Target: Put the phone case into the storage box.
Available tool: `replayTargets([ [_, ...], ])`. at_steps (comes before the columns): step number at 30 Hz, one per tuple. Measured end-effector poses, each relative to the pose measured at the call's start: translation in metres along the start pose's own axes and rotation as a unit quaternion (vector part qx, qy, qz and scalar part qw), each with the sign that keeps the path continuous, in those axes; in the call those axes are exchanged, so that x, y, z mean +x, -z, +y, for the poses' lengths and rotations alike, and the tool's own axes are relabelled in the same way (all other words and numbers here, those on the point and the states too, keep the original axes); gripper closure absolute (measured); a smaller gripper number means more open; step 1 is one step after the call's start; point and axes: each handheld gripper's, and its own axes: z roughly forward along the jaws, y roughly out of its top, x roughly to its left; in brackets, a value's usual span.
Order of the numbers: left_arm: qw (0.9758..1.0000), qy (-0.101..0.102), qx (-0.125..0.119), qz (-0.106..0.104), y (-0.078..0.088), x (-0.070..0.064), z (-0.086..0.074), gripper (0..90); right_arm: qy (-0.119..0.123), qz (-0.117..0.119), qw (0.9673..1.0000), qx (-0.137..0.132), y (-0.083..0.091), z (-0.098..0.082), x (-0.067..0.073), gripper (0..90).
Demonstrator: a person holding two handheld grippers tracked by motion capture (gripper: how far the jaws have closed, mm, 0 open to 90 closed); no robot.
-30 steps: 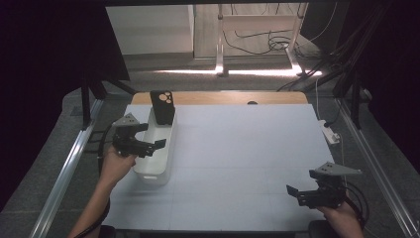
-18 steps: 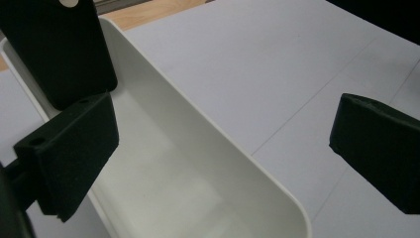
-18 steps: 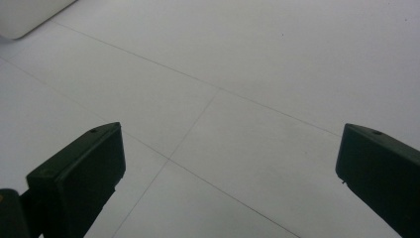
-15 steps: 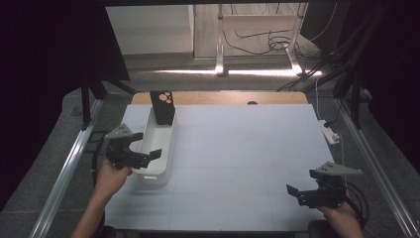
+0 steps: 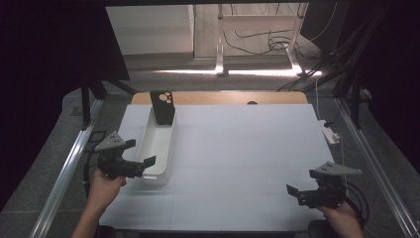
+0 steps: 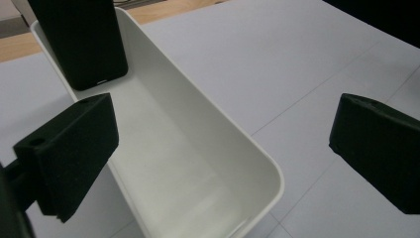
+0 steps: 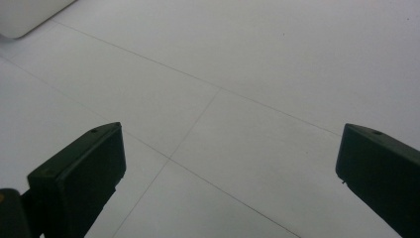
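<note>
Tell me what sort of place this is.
Probably a lab bench set up for recording handling work: a white-topped table framed by metal rails, loose cables on the floor behind it, and a hand-held black gripper by a long white plastic bin.

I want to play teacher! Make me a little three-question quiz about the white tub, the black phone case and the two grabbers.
1. True or false: the black phone case stands at the far end of the white tub.
2. Which gripper is near the tub? A) left gripper B) right gripper
3. Fill in: both grippers have their jaws ____.

Key:
1. True. The case leans upright inside the far end.
2. A. Its jaws straddle the tub's near end without touching it; the right gripper hangs over the bare white table.
3. Open. Neither holds anything.
</note>
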Motion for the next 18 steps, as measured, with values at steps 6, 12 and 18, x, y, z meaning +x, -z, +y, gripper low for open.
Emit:
replayTargets([
  [6, 0.9999, 0.003, -0.004, 0.010, 0.013, -0.003, -0.009, 0.0, 0.002, 0.000, 1.0000, 0.002, 0.000, 0.000, 0.000, 0.0],
  [12, 0.9998, 0.003, -0.002, 0.018, 0.023, -0.005, -0.018, 0.0, 0.002, 0.000, 1.0000, 0.003, -0.001, 0.000, 0.001, 0.0],
  [18, 0.9996, 0.005, -0.004, 0.026, 0.033, -0.007, -0.025, 0.0, 0.002, 0.000, 1.0000, 0.002, 0.000, 0.000, 0.001, 0.0],
])
